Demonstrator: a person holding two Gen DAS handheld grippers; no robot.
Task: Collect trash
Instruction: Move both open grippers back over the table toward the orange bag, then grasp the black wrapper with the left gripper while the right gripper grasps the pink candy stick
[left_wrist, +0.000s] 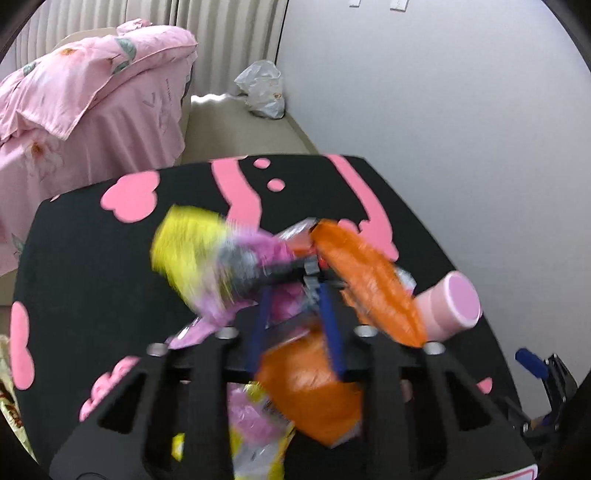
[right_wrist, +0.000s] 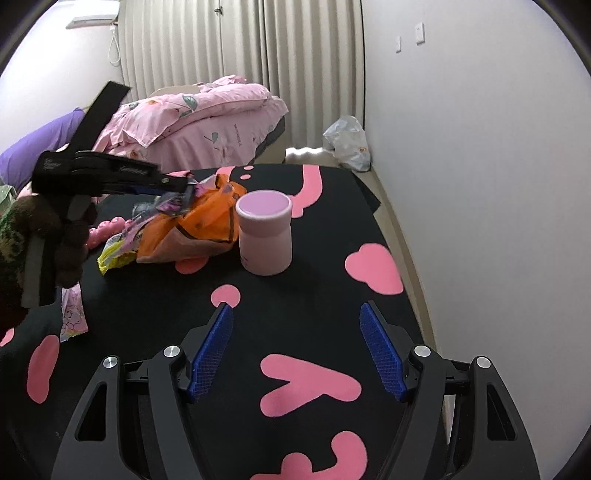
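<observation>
We have the left gripper (left_wrist: 312, 273) clamped on a crumpled bundle of orange, pink and yellow plastic wrappers (right_wrist: 192, 225) over the black table with pink shapes (right_wrist: 314, 295). Our right gripper (right_wrist: 297, 347) hangs wide apart, empty, the pink cylindrical cup (right_wrist: 264, 230) ahead of it. Collecting looks barely begun; a pink printed wrapper (right_wrist: 74, 314) lies at the table's left edge.

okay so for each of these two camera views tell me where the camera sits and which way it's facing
Left wrist: on the left gripper, looking down along its fingers at the wrappers pinched between them over the black cloth; only its own black frame and blue pads show.
Right wrist: on the right gripper, looking across the cloth toward the pink jar and bed; its open jaws show, plus the left gripper and a gloved hand.
Shared: the wrappers, jar, cloth, bed and white bag by the wall.
</observation>
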